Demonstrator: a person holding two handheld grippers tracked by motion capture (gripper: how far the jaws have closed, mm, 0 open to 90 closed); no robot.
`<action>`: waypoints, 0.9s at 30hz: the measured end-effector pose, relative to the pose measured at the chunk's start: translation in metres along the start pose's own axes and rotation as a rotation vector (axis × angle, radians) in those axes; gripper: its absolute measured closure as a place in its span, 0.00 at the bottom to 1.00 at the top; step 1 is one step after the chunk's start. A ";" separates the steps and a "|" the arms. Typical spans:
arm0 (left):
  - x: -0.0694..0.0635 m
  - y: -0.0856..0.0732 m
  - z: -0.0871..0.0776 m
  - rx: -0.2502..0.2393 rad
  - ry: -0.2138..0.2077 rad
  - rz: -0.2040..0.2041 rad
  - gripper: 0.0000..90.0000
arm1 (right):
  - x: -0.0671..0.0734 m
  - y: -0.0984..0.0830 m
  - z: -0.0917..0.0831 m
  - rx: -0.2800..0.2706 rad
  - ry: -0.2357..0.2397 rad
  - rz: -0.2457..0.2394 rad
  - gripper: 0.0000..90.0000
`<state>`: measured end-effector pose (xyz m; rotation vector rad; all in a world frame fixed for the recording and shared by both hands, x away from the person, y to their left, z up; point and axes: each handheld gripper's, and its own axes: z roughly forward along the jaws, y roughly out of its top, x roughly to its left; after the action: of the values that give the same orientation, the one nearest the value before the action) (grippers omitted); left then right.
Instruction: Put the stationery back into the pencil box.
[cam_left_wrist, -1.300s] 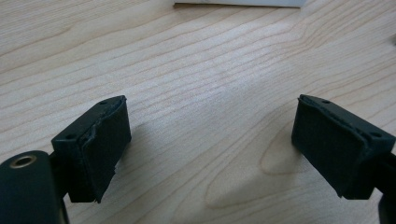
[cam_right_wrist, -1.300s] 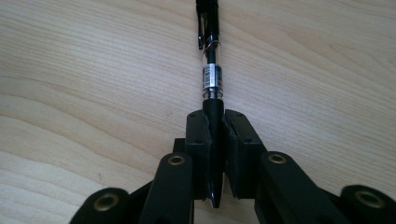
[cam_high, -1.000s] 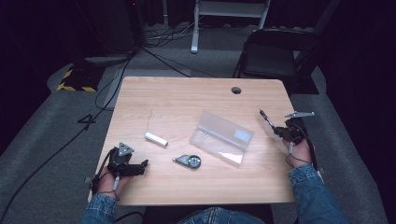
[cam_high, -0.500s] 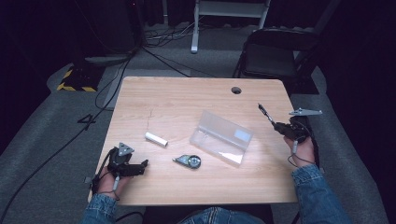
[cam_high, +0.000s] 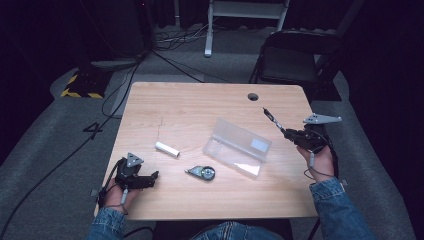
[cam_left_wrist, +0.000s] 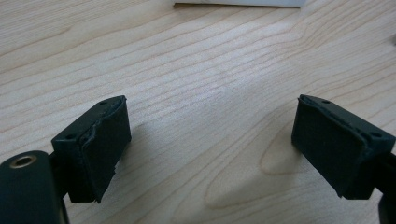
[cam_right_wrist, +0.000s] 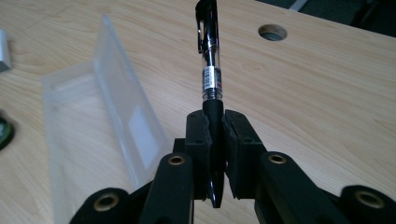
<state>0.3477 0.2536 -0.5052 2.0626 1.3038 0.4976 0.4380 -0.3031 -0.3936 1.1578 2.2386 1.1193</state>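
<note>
My right gripper (cam_right_wrist: 215, 140) is shut on a black pen (cam_right_wrist: 209, 60), its pads clamped on the rubber grip section; the clip end points away from me over the table. In the high view the right gripper (cam_high: 292, 136) hovers above the table's right side with the pen (cam_high: 271, 119) slanting up and left. An open clear plastic case (cam_high: 237, 147) lies just left of it, also seen as the clear case (cam_right_wrist: 93, 126) in the right gripper view. My left gripper (cam_high: 150, 178) rests at the front left corner, jaws wide apart over bare wood (cam_left_wrist: 210, 116).
A white cylinder (cam_high: 167, 149) and a round tape-like dispenser (cam_high: 203, 172) lie between the left gripper and the case. A cable hole (cam_high: 253, 96) sits near the table's far edge. A dark chair (cam_high: 295, 55) stands behind the table.
My right gripper has risen and drifted slightly away from me with the pen held in it. The left gripper has stayed put.
</note>
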 end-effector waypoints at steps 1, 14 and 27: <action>0.000 0.000 0.000 0.000 0.000 0.000 0.13 | 0.002 0.001 -0.001 -0.003 0.004 -0.006 0.90; 0.000 0.000 0.000 0.000 0.000 0.000 0.13 | 0.039 0.011 0.003 0.003 0.133 -0.101 0.90; 0.000 0.000 0.000 0.000 0.000 0.000 0.13 | 0.069 0.012 0.021 0.070 0.223 -0.183 0.90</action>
<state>0.3476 0.2536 -0.5052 2.0627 1.3038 0.4976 0.4163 -0.2329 -0.3954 0.8673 2.5127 1.1520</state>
